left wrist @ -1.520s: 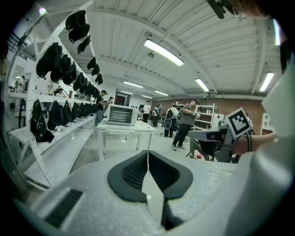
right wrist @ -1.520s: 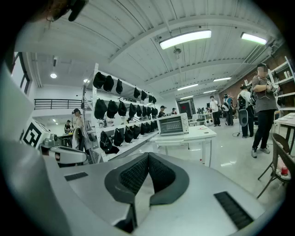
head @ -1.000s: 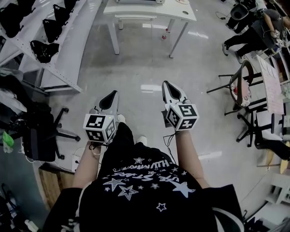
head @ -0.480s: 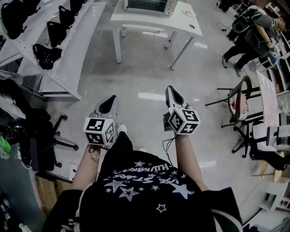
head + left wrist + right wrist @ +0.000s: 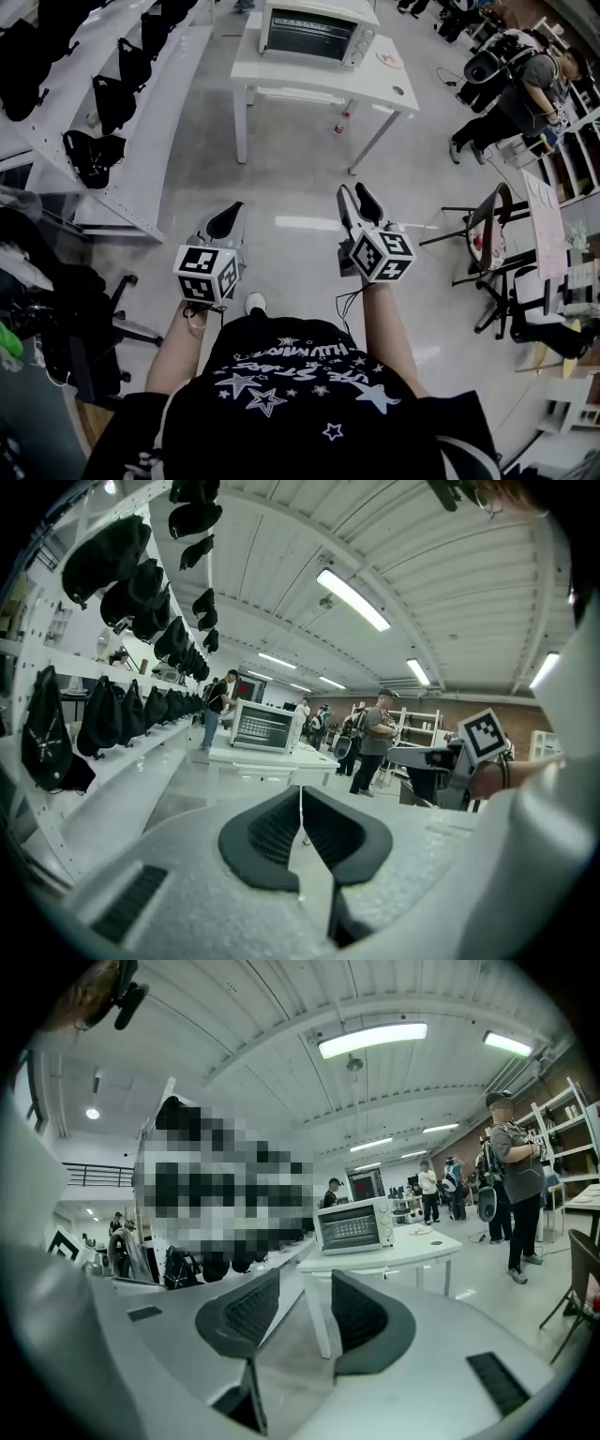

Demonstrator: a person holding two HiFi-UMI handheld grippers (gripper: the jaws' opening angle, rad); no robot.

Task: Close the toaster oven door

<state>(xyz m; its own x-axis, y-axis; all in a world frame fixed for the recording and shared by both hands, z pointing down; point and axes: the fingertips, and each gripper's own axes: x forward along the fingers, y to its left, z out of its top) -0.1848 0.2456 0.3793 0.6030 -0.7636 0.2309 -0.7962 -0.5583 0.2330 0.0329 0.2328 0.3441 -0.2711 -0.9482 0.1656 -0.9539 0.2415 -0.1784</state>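
Note:
The toaster oven [image 5: 314, 33] stands on a white table [image 5: 375, 89] far ahead across the floor, its dark glass front facing me. It also shows small in the left gripper view as the oven [image 5: 262, 728] and in the right gripper view as the oven [image 5: 354, 1225], where the door looks upright against its front. My left gripper [image 5: 225, 217] is held in front of my body, shut and empty. My right gripper [image 5: 358, 199] is beside it, its jaws opening with nothing between them. Both are well short of the table.
White shelving [image 5: 122, 141] hung with black bags [image 5: 117, 103] runs along the left. An office chair [image 5: 89, 328] stands at the lower left. A stool [image 5: 492, 216] and people [image 5: 511, 80] are at the right. A small bottle [image 5: 341, 124] stands under the table.
The view has lifted, bringing the toaster oven into sight. The right gripper's jaws have parted from shut. Both grippers stay in front of my body.

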